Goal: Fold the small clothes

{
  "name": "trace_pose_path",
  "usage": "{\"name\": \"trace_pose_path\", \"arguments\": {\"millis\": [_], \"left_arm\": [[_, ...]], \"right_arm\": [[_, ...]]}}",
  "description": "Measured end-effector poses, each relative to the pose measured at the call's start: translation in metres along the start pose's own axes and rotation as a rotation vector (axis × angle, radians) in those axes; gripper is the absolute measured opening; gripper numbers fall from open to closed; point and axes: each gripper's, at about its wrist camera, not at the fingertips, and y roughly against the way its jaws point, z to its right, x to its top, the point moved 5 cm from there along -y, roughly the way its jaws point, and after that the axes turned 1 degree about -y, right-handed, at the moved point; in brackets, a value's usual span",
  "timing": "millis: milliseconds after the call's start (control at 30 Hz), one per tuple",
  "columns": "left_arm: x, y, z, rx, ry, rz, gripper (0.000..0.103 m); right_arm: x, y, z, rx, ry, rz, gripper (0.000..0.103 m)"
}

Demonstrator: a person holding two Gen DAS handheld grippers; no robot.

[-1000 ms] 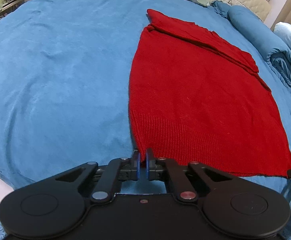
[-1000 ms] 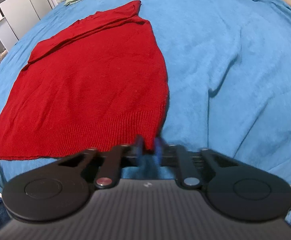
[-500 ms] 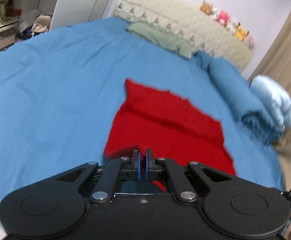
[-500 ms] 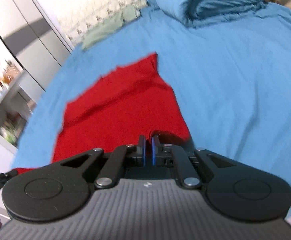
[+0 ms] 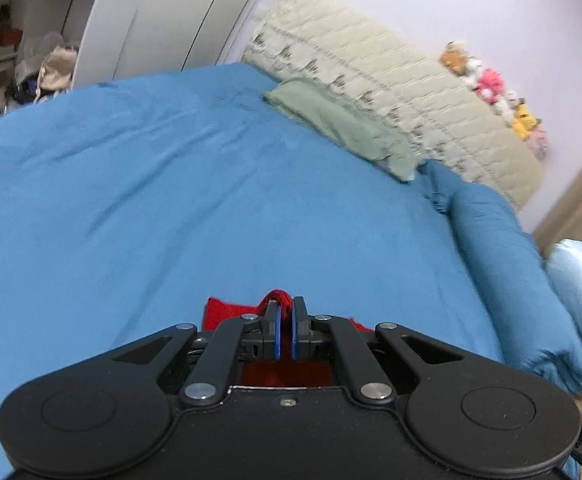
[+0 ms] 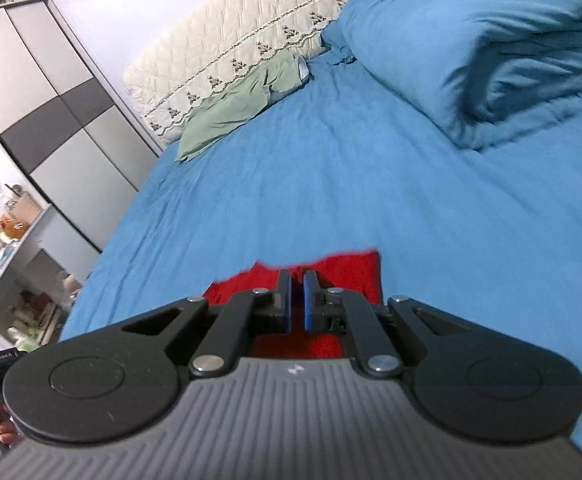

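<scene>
A red knit garment (image 5: 227, 312) lies on the blue bed; only its far edge shows past each gripper. My left gripper (image 5: 286, 307) is shut on a bunched bit of the garment's hem, which pokes out between the blue pads. My right gripper (image 6: 297, 280) is shut on the garment's other hem corner, with red cloth (image 6: 347, 272) showing around and under its fingers. Both grippers are lifted and tilted toward the head of the bed. Most of the garment is hidden under the gripper bodies.
The blue bedsheet (image 5: 171, 208) stretches ahead. A green pillow (image 5: 343, 124) and a cream quilted headboard (image 5: 391, 80) are at the far end. A rolled blue duvet (image 6: 511, 60) lies to the right. Wardrobe and shelves (image 6: 31, 120) stand at the left.
Both grippers have lifted the hem and carried it forward toward the head of the bed. The views have tilted up, and far less of the red garment shows.
</scene>
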Motion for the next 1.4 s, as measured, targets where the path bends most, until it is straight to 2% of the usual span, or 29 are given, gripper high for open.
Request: {"name": "trace_pose_path", "arguments": {"millis": [100, 233, 433, 567, 733, 800, 833, 867, 900, 933, 967, 1033, 1133, 1167, 1267, 1400], "left_arm": [[0.0, -0.049, -0.001, 0.058, -0.006, -0.036, 0.004], [0.002, -0.09, -0.002, 0.121, -0.007, -0.089, 0.004], [0.007, -0.117, -0.012, 0.166, 0.079, -0.138, 0.004], [0.008, -0.132, -0.005, 0.188, 0.064, -0.15, 0.004], [0.005, -0.151, -0.006, 0.221, 0.05, -0.155, 0.005], [0.003, -0.157, -0.004, 0.222, 0.04, -0.161, 0.007], [0.002, -0.157, -0.003, 0.217, 0.033, -0.155, 0.011], [0.002, -0.155, -0.002, 0.22, 0.027, -0.146, 0.033], [0.004, -0.152, -0.001, 0.229, 0.019, -0.133, 0.067], [0.007, -0.147, 0.001, 0.243, 0.009, -0.112, 0.079], [0.01, -0.139, 0.004, 0.258, -0.016, -0.079, 0.092], [0.016, -0.121, 0.01, 0.271, -0.071, -0.032, 0.094], [0.011, -0.091, 0.024, 0.271, -0.198, -0.035, 0.098], [0.005, -0.082, 0.029, 0.272, -0.243, -0.043, 0.103], [-0.027, -0.068, 0.044, 0.253, -0.405, -0.105, 0.103], [-0.078, -0.072, 0.052, 0.249, -0.592, -0.22, 0.103]], "right_arm": [[0.004, -0.055, 0.009, -0.047, 0.013, -0.016, 0.02], [0.008, -0.098, 0.02, -0.103, 0.007, -0.037, 0.02], [0.02, -0.129, 0.016, -0.14, 0.063, -0.057, 0.02], [0.027, -0.149, 0.012, -0.165, 0.087, -0.059, 0.019], [0.019, -0.174, 0.015, -0.22, 0.143, -0.071, 0.019], [0.015, -0.177, 0.014, -0.222, 0.16, -0.066, 0.026], [0.015, -0.177, 0.014, -0.226, 0.162, -0.055, 0.034], [0.015, -0.173, 0.012, -0.223, 0.165, -0.041, 0.064], [0.015, -0.169, 0.01, -0.22, 0.172, -0.02, 0.092], [0.016, -0.161, 0.007, -0.216, 0.187, 0.018, 0.098], [0.016, -0.155, 0.003, -0.206, 0.211, 0.039, 0.1], [0.013, -0.146, -0.005, -0.197, 0.256, 0.024, 0.1], [0.0, -0.125, -0.018, -0.174, 0.334, 0.017, 0.1], [-0.008, -0.117, -0.023, -0.17, 0.363, 0.009, 0.1], [-0.036, -0.103, -0.033, -0.148, 0.417, -0.05, 0.102], [-0.08, -0.103, -0.035, -0.153, 0.477, -0.147, 0.102]]}}
